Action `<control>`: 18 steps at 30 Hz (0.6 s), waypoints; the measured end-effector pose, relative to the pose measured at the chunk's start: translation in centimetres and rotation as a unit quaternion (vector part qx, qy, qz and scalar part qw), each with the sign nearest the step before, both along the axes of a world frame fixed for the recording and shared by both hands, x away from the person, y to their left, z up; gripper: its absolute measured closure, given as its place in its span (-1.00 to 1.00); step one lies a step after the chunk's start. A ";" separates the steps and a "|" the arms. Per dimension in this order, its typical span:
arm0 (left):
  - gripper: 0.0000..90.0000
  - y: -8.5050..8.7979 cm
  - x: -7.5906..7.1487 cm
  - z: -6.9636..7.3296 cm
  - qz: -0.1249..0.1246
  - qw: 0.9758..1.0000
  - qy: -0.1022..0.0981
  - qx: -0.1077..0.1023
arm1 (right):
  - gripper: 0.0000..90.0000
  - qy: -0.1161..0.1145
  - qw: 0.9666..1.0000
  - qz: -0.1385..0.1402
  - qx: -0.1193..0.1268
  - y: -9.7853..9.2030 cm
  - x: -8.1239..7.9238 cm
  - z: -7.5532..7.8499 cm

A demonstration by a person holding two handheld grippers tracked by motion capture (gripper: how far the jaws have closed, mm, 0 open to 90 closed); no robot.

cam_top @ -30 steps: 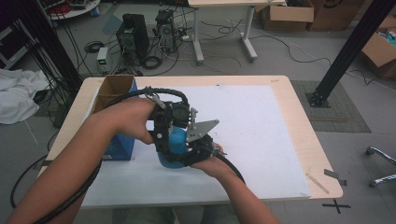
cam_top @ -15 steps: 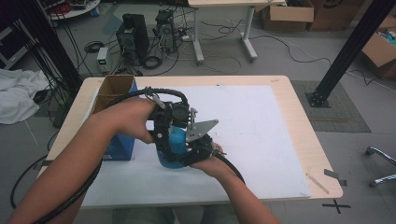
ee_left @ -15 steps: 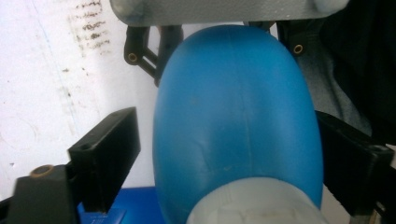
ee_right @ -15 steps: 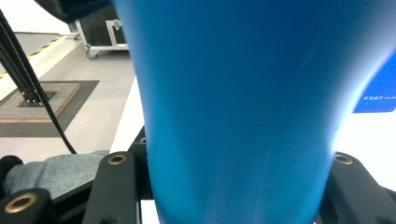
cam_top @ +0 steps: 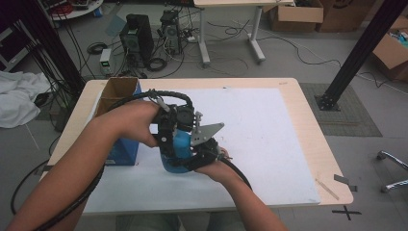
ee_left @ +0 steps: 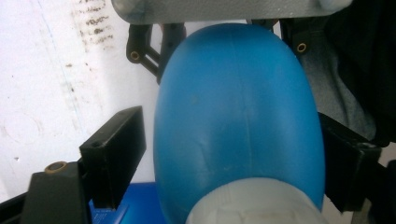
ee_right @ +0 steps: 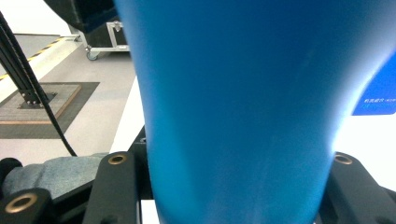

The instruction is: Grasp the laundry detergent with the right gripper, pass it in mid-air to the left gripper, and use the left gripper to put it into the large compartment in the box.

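Note:
A blue bottle with a white cap stands on the white sheet. My right gripper is shut on the bottle's body, a jaw pressing each side. My left gripper comes down over the bottle's top, with its jaws on either side of the shoulder past the cap. Those jaws have just been closing with the bottle between them. A thin gap still shows at the left pad. In the high view both hands meet at the bottle, the left gripper above and the right gripper at its side.
A blue box with an open cardboard top stands just left of the bottle, near the table's left edge. The wooden table carries the white sheet. Computers, cables and cartons lie on the floor beyond.

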State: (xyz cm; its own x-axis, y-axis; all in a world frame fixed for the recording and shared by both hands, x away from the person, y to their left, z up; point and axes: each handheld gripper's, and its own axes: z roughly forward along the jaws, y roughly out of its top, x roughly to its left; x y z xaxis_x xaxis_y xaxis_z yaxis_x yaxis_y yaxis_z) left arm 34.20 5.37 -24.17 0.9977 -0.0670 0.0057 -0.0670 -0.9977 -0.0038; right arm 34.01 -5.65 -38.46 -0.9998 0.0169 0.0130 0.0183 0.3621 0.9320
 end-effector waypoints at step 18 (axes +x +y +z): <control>-0.36 -0.1 -0.1 -0.1 -0.005 1.000 -0.007 0.001 | 0.02 0.001 1.000 -0.001 0.002 0.0 0.1 0.0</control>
